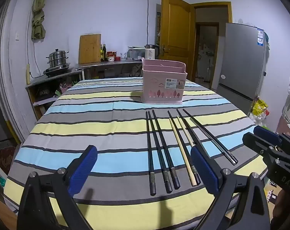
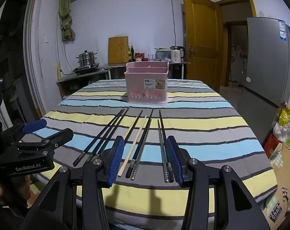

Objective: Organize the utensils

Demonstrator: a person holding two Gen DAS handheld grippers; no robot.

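**Chopsticks laid out, both grippers empty and not yet down**

The chopsticks (image 1: 164,149) lie in a loose fan on the striped tablecloth (image 1: 87,118), handle ends toward the near edge and tips pointing at the pink basket (image 1: 163,83), which stands upright farther back near the table's middle, well apart from them. Most are dark; two pale wooden chopsticks (image 2: 134,143) sit among them, and several lie touching or crossing a neighbour.

The left gripper (image 1: 143,167) hovers above the near edge with its jaws spread wide and nothing between the pads. The right gripper (image 2: 145,159) hangs over the right-hand part of the fan, jaws also apart and empty, narrower than the left.

The likely trouble is in the pick. Thin sticks lying flat on soft cloth give the pads little to bite, so a closing jaw may pinch the fabric or roll a stick aside. Where sticks touch, one grab could drag a neighbour along or scatter the fan off the near edge. A stick held near its end may droop and miss a basket compartment, or nudge the light basket over
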